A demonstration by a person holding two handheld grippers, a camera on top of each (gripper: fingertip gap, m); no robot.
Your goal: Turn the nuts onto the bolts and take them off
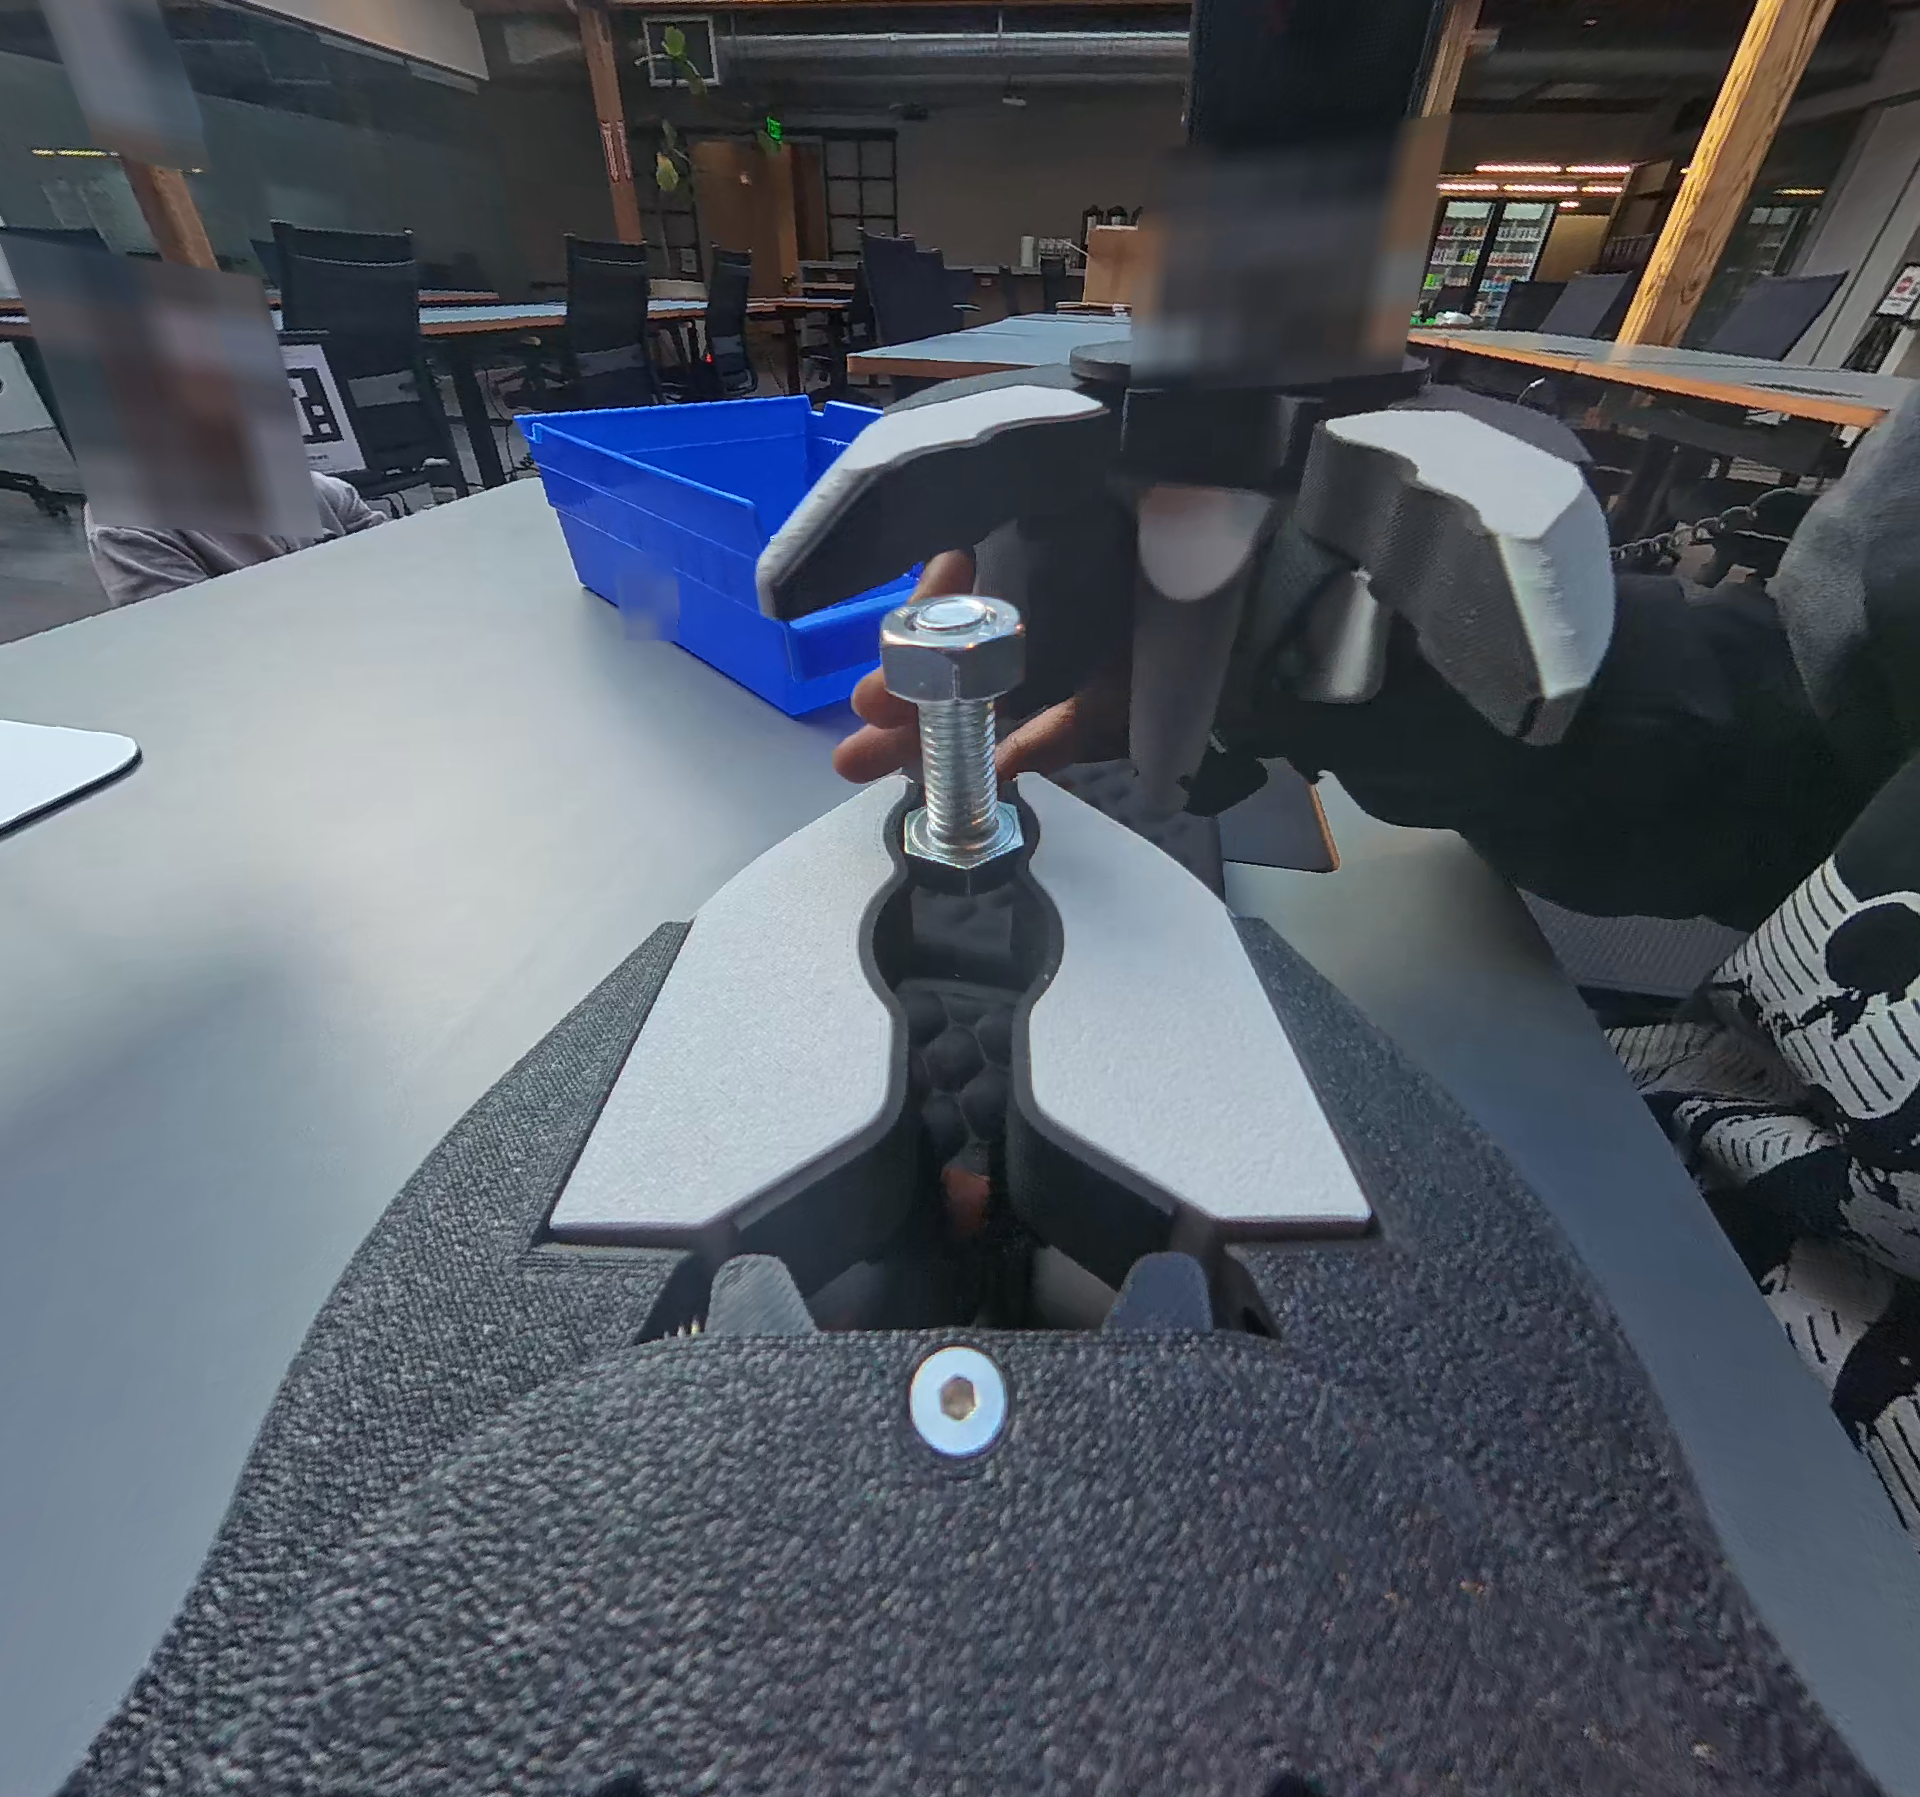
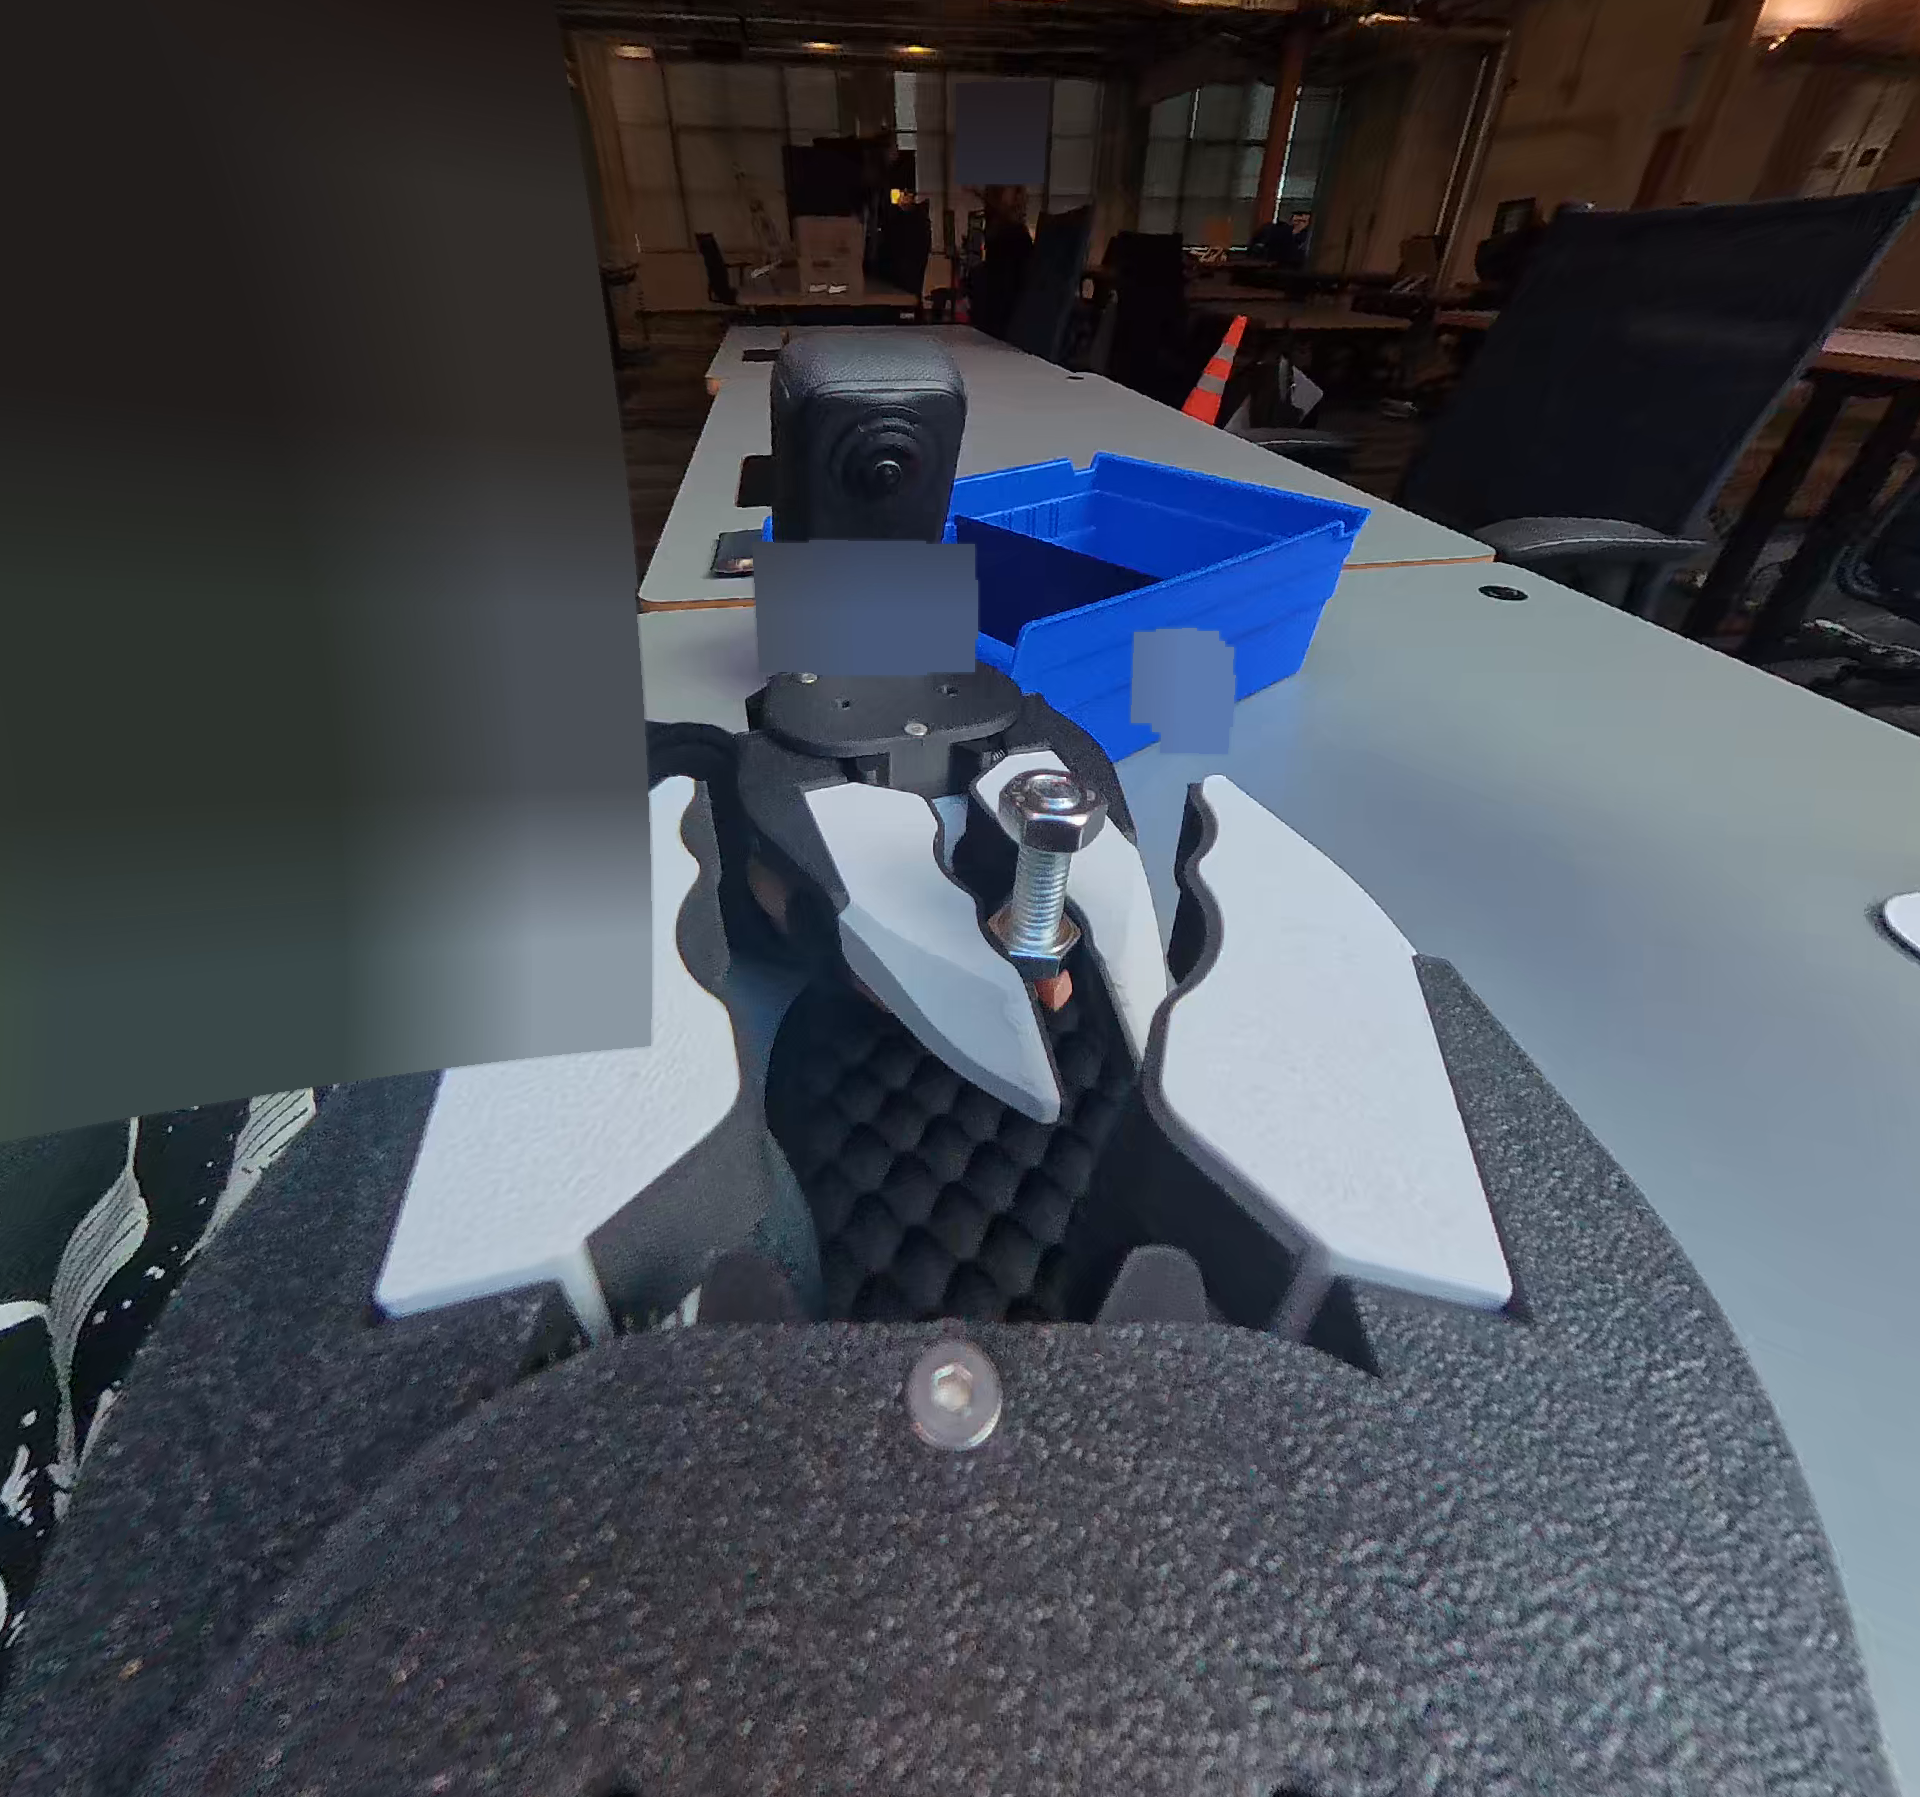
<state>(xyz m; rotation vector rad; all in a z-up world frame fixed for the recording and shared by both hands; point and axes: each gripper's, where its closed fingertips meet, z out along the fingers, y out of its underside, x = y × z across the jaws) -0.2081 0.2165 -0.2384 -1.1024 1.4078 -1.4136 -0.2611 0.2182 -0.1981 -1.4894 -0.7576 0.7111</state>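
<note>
We are clamping the left gripper [image 1: 961, 848] on the bolt [image 1: 958, 760] head | right gripper [image 2: 940, 926] gaping, empty, at 12 o'clock | hex nut [image 1: 951, 651] riding the tip; removal looks nearly finished.

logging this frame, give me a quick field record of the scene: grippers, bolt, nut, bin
left gripper: shut on the bolt at its lower hex end
bolt: upright, threads bare along the middle
nut: at the top end of the bolt
right gripper: open, just behind the nut, not touching it
blue bin: on the grey table behind the grippers, looks empty
</note>
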